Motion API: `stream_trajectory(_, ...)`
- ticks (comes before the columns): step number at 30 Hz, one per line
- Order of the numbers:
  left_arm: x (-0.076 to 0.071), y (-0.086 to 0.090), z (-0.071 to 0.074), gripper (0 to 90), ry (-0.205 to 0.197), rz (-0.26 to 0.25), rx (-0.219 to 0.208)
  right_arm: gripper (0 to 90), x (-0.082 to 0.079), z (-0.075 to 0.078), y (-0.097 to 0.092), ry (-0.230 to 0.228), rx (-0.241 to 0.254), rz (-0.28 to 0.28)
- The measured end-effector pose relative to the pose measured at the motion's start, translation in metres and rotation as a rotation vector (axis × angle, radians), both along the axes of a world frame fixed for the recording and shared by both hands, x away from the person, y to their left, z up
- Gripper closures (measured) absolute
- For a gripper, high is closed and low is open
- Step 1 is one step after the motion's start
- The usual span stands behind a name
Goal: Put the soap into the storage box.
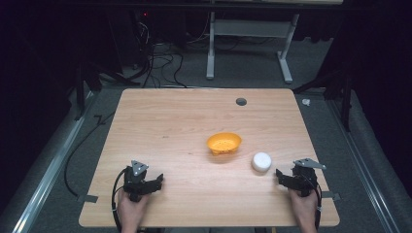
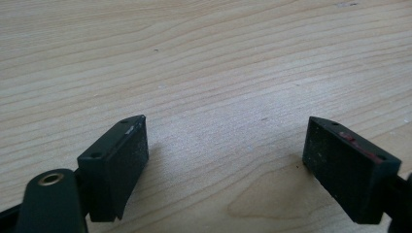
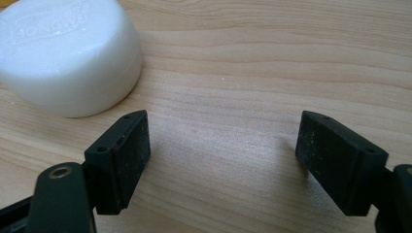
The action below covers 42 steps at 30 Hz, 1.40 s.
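Note:
An orange bowl [image 1: 224,143] sits right of the middle of the wooden table [image 1: 170,121]. A round white puck-shaped object [image 1: 261,161] lies just right of and nearer than the bowl; in the right gripper view the white object [image 3: 68,53] fills the upper left, ahead and left of the jaws. My right gripper [image 1: 282,176] rests near the table's front right, open, with bare wood between its jaws [image 3: 221,155]. My left gripper [image 1: 158,180] is held near the front left, open over bare wood [image 2: 226,155].
A small dark round grommet [image 1: 241,101] is set in the table near the far edge. Beyond the table stand a white desk frame [image 1: 252,43] and tangled cables [image 1: 160,58] on the floor. Metal rails run along both sides.

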<state>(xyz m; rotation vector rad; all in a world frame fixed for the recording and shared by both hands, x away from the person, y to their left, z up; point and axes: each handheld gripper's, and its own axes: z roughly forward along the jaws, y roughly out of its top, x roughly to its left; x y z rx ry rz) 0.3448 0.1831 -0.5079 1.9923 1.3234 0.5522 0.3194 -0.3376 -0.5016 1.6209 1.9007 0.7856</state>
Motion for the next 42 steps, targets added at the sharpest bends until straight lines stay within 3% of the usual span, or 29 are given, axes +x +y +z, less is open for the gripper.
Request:
stream_trajectory(9,0.0,0.0,0.0,17.1,0.0,0.0,0.0,18.0,-0.001,0.0,0.0,0.0,0.01,0.01)
stream_trajectory(12,0.0,0.0,0.0,17.1,0.001,0.0,0.0,18.3,-0.005,0.002,-0.003,-0.029,0.037,0.011)
stream_trajectory(21,0.0,0.0,0.0,17.1,0.0,0.0,0.0,19.4,-0.01,0.004,0.001,-0.043,0.044,0.038)
stream_trajectory(32,0.0,0.0,0.0,17.1,0.0,0.0,0.0,19.9,-0.02,0.007,0.019,-0.046,0.034,0.095)
stream_trajectory(42,0.0,0.0,0.0,17.1,0.0,0.0,0.0,19.0,-0.017,0.015,0.036,-0.059,0.03,0.141)
